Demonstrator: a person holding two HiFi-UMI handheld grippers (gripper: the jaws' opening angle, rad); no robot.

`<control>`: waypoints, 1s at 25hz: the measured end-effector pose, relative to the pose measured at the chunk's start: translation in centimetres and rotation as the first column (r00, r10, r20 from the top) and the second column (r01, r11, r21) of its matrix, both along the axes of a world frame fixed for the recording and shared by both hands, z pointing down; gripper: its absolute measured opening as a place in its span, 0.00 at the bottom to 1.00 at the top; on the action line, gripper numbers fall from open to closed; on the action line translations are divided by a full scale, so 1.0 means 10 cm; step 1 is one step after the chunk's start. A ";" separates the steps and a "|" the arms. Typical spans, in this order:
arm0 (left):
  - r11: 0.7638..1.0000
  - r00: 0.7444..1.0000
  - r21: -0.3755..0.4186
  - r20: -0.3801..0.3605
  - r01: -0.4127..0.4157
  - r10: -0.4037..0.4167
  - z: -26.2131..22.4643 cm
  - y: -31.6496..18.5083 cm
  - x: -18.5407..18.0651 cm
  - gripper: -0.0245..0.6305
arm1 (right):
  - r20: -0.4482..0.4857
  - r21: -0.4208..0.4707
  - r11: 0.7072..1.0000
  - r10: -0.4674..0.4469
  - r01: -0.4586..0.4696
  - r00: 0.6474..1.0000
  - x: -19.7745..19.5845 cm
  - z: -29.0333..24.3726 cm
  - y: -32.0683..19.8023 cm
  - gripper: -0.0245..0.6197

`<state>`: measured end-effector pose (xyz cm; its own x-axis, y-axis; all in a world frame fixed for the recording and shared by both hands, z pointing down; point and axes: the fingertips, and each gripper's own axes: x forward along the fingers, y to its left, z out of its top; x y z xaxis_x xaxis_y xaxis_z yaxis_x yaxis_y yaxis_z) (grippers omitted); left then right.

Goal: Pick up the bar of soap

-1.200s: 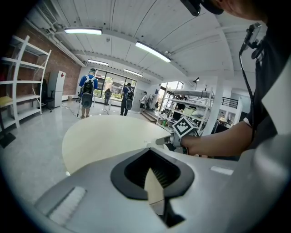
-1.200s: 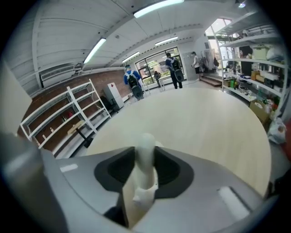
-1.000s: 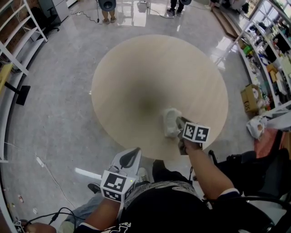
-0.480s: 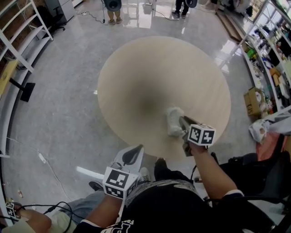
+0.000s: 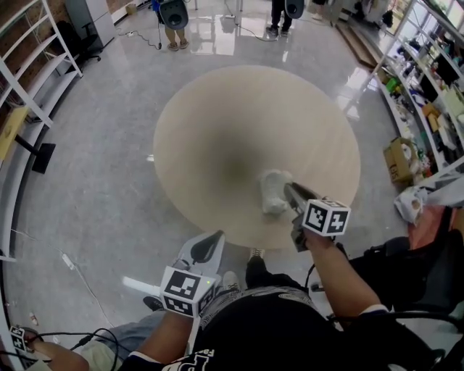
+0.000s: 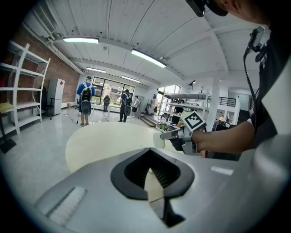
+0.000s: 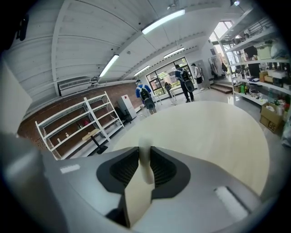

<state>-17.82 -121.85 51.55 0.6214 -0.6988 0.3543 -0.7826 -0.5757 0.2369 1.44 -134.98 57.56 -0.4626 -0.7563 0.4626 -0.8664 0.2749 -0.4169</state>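
The bar of soap (image 5: 274, 192) is a pale whitish block over the near right part of the round beige table (image 5: 217, 123). My right gripper (image 5: 288, 190) is shut on it from the near side. In the right gripper view the soap (image 7: 146, 164) stands upright, pinched between the two dark pads (image 7: 123, 169) of the right gripper (image 7: 145, 169). My left gripper (image 5: 214, 237) hangs off the table's near edge, above the floor, jaws together and holding nothing. The left gripper view shows that gripper (image 6: 150, 175) closed, with the right gripper (image 6: 169, 134) ahead over the table.
White shelving (image 5: 29, 80) lines the left side and stocked shelves (image 5: 428, 80) the right. A cardboard box (image 5: 398, 158) and a white bag (image 5: 413, 203) sit on the floor at right. People (image 5: 172, 16) stand beyond the table. Cables (image 5: 80, 340) lie at lower left.
My right gripper has risen toward the camera with the soap still pinched in it. The left gripper has barely shifted.
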 end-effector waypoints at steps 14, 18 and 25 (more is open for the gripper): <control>0.997 0.997 0.078 -0.071 -0.021 0.026 -0.36 0.25 0.18 0.05 | 0.233 0.171 0.984 0.004 -0.045 0.972 0.33 -1.02 1.08 0.18; 0.993 0.995 0.107 -0.077 -0.050 0.058 -0.47 0.45 0.41 0.05 | 0.300 0.214 0.976 -0.024 -0.043 0.954 0.43 -1.28 1.44 0.18; 0.990 0.996 0.142 -0.089 -0.016 0.029 -0.63 0.85 0.63 0.05 | 0.315 0.261 0.965 -0.102 0.017 0.944 0.60 -1.54 2.03 0.18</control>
<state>-11.53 -113.34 45.23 0.6629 -0.7229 0.1949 -0.7478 -0.6257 0.2220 7.42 -114.69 42.14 -0.6024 -0.7943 0.0793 -0.6753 0.4541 -0.5812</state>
